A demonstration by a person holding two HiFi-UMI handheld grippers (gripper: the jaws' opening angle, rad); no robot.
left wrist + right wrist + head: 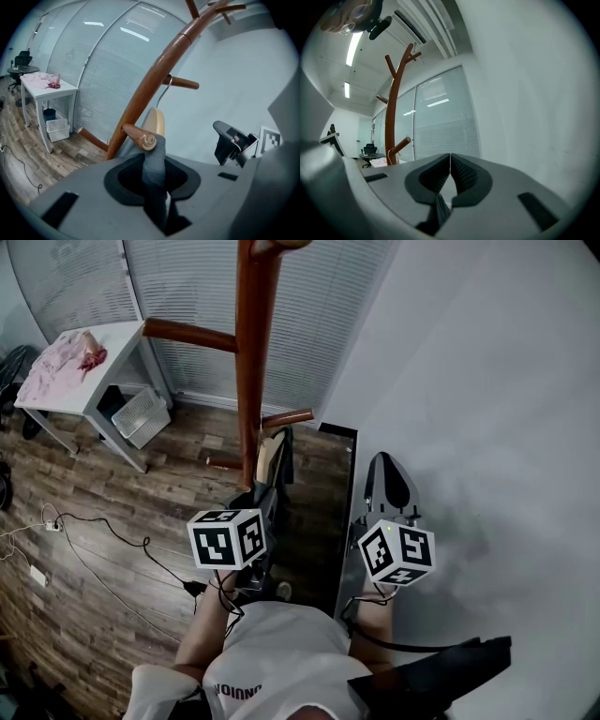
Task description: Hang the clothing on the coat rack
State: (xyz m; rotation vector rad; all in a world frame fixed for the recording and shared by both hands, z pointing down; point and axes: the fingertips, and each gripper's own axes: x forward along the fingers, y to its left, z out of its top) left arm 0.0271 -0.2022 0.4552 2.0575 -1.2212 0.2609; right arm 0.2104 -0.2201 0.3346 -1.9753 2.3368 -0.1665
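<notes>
The brown wooden coat rack (246, 352) stands just in front of me, with pegs sticking out at several heights. In the left gripper view a pale wooden hanger (155, 123) hangs by its metal hook (164, 91) from a peg on the rack's pole (145, 89). A strip of grey garment (154, 168) runs from between my left gripper's jaws up over the end of a lower peg (139, 136). My left gripper (267, 486) (157, 180) is shut on that cloth. My right gripper (389, 474) (450, 161) is shut beside the white wall, apart from the rack (391, 117).
A white table (103, 381) with pink clothes (56, 367) stands at the back left, a white basket (141, 415) under it. Cables (94, 526) lie on the wooden floor. A white wall (487, 409) fills the right; window blinds (197, 287) are behind the rack.
</notes>
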